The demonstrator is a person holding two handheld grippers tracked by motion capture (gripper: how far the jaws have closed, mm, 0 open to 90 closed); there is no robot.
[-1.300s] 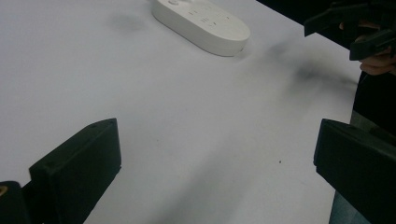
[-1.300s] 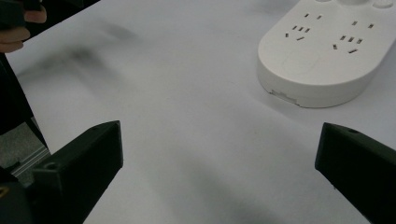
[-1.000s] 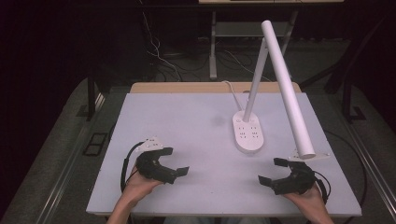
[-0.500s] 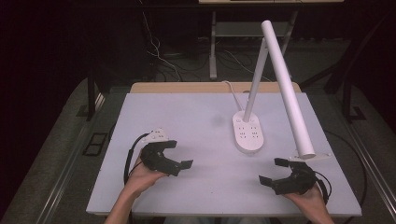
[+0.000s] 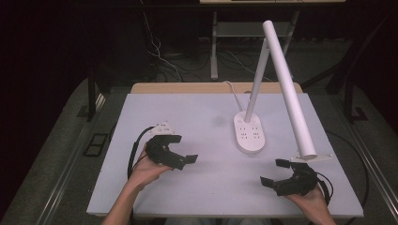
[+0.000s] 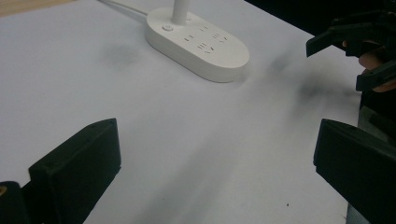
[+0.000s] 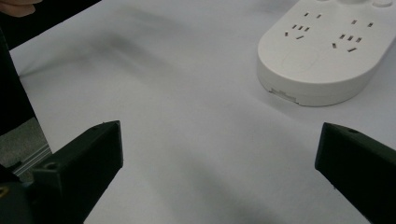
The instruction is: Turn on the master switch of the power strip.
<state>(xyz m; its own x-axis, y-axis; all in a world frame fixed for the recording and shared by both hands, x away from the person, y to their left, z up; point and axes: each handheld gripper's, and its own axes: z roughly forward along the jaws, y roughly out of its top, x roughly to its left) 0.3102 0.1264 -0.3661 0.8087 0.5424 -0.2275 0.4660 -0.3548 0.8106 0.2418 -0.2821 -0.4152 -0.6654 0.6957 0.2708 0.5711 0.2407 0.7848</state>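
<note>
Our right gripper with jaws spread wide over bare white table, white power strip ahead of our right-hand jaw

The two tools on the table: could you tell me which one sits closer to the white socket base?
The right tool sits closer to the socket base; the left tool is farther off across the table.

The left tool is held up at mid-left, jaws wide apart and pointing right. The right tool sits low at right, jaws wide apart, pointing left.
</note>
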